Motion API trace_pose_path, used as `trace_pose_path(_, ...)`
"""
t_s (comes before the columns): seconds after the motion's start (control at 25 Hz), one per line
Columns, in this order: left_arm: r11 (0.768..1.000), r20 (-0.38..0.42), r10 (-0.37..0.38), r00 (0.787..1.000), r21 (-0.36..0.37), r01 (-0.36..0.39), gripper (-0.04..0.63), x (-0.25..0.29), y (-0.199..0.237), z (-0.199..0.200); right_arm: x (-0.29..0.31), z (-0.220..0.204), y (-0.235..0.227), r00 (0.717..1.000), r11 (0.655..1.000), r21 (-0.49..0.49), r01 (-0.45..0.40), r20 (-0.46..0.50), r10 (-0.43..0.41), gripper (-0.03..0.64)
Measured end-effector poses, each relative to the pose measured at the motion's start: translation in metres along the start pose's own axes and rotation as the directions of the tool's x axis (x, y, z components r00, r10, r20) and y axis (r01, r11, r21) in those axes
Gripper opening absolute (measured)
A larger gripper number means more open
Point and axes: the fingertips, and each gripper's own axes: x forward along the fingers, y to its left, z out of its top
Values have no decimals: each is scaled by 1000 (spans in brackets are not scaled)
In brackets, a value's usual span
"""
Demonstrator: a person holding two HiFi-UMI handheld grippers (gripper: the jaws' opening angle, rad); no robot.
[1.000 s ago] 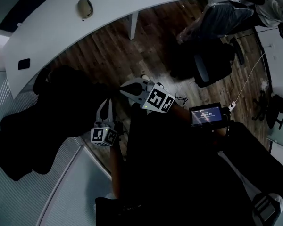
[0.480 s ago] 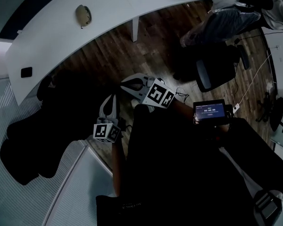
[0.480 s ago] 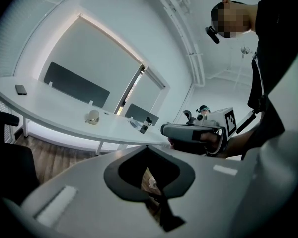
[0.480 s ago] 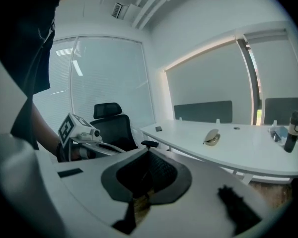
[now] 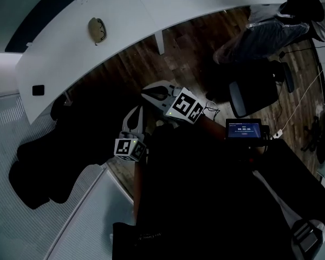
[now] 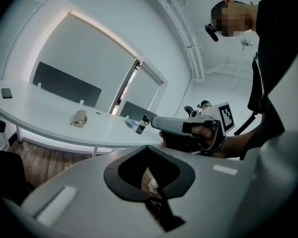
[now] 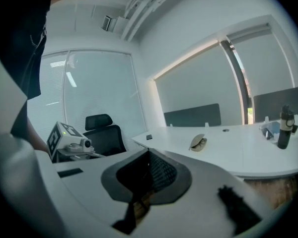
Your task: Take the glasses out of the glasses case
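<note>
The beige glasses case (image 5: pixel 97 30) lies on the curved white desk (image 5: pixel 151 10), far ahead of both grippers. In the right gripper view the glasses case (image 7: pixel 198 143) stands ajar with dark glasses showing inside. It looks small and distant as the glasses case (image 6: pixel 79 118) in the left gripper view. My left gripper (image 5: pixel 135 117) is shut and empty over the wooden floor. My right gripper (image 5: pixel 150 91) is beside it, a little nearer the desk, also shut and empty. Each gripper shows in the other's view: the right gripper (image 6: pixel 161 124) and the left gripper's marker cube (image 7: pixel 64 137).
A dark bottle (image 7: pixel 284 128) and a small black device (image 5: pixel 38 90) sit on the desk. A black office chair (image 5: pixel 254 91) and a seated person (image 5: pixel 271 28) are at the right. More dark chairs (image 5: pixel 59 145) stand left. A lit screen (image 5: pixel 244 129) is on my right forearm.
Both grippers have moved together toward the desk, still shut. The desk and the case now sit lower and nearer in the head view.
</note>
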Motion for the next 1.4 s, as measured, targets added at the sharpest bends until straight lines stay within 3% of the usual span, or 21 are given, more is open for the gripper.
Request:
trace_pose_path(0.24,998,-16,3,1000,56,-2,8,4,-8,2,-8,-9,-15,999,998,45,36,-2,-36,9)
trace_pose_path(0.44,1000,6,22,1000,-18,-22,6,14,8,15,-6,-1,-33,996,995,51,83,10,-84,9)
trace_pose_path(0.64,1000,-16,-28,999,-5,28,8,28,10,21,-3,6,-47,993,992,40,120,-15,-119,9)
trace_pose_path(1.04,1000,48,-15,999,-26,16,8,15,31,51,33,38,-25,997,998,-36,53,-50,-55,9)
trace_pose_path(1.4,998,77,-2,997,-61,7,8,-16,108,43,118,42,2,993,997,-77,-19,-119,10,9)
